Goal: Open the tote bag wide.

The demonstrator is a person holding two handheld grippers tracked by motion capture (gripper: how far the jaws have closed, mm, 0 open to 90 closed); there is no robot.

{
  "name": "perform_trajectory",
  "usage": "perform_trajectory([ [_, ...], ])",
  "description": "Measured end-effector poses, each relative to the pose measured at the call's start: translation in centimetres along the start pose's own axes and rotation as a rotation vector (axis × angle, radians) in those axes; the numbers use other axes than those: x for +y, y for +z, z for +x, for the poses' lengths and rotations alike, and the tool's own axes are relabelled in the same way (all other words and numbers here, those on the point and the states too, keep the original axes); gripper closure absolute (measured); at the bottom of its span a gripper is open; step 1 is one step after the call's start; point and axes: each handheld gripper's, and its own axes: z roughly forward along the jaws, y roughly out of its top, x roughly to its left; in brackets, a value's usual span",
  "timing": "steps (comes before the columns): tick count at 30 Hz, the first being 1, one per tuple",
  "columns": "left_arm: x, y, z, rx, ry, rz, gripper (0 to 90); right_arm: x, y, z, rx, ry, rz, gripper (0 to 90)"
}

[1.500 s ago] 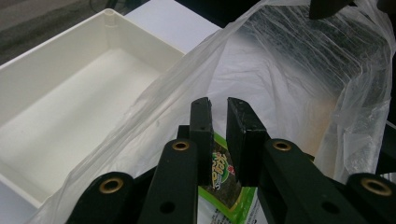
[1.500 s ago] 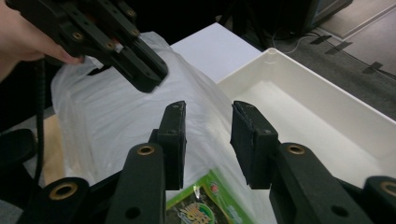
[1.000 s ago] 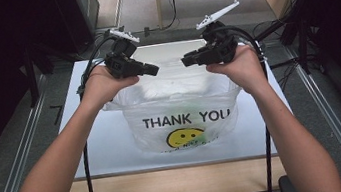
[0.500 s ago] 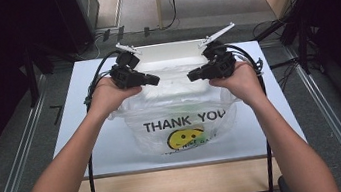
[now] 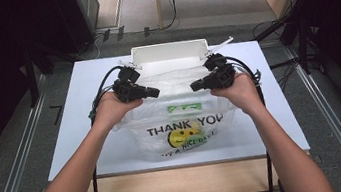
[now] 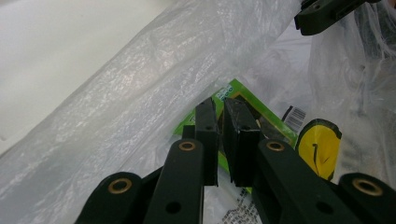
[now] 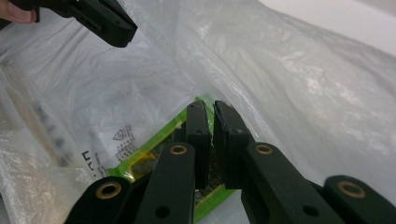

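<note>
A clear plastic bag [image 5: 182,124] printed THANK YOU with a yellow smiley rests on the white table [image 5: 88,138]. A green packet [image 5: 184,107] lies inside it. My left gripper [image 5: 155,93] pinches the bag's top edge on the left, and my right gripper [image 5: 193,86] pinches it on the right, tips pointing at each other. In the left gripper view the jaws [image 6: 220,105] stand almost together over the green packet [image 6: 247,100]. In the right gripper view the jaws [image 7: 208,108] have just been closing, film around them, with the packet [image 7: 149,154] below.
A white bin [image 5: 167,52] stands at the table's far edge, just behind the bag. Black cables trail from both grippers along the forearms. Grey floor and metal rails flank the table on both sides.
Both hands have come down with the bag. Its top has sunk toward the table and the film has slackened and crumpled.
</note>
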Motion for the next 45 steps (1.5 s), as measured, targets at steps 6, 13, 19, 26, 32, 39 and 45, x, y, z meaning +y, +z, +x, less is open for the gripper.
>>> perform_trajectory([
  [6,-0.8,0.6,0.0,0.002,-0.001,-0.014,85.2,-0.8,0.6,-0.3,-0.001,0.012,0.005,86.4],
  [13,-1.8,1.4,0.3,-0.004,-0.017,-0.003,85.2,-2.2,1.6,-0.9,0.009,0.032,0.005,86.6],
  [19,-2.9,2.3,0.6,-0.010,-0.028,-0.001,85.2,-3.5,2.3,-1.4,-0.001,0.050,0.001,86.9],
  [26,-3.8,3.1,0.7,-0.015,-0.037,0.004,85.2,-4.8,3.0,-1.7,-0.016,0.059,0.003,87.2],
  [32,-4.6,3.8,0.7,-0.010,-0.039,0.019,85.2,-6.1,3.8,-2.0,-0.023,0.078,0.002,87.6],
  [39,-5.5,4.6,0.7,-0.008,-0.033,0.031,85.2,-7.4,4.7,-2.2,-0.033,0.095,0.002,87.6],
  [45,-6.2,5.4,0.6,-0.001,-0.039,0.036,85.2,-8.0,5.3,-2.3,-0.042,0.095,0.007,87.6],
])
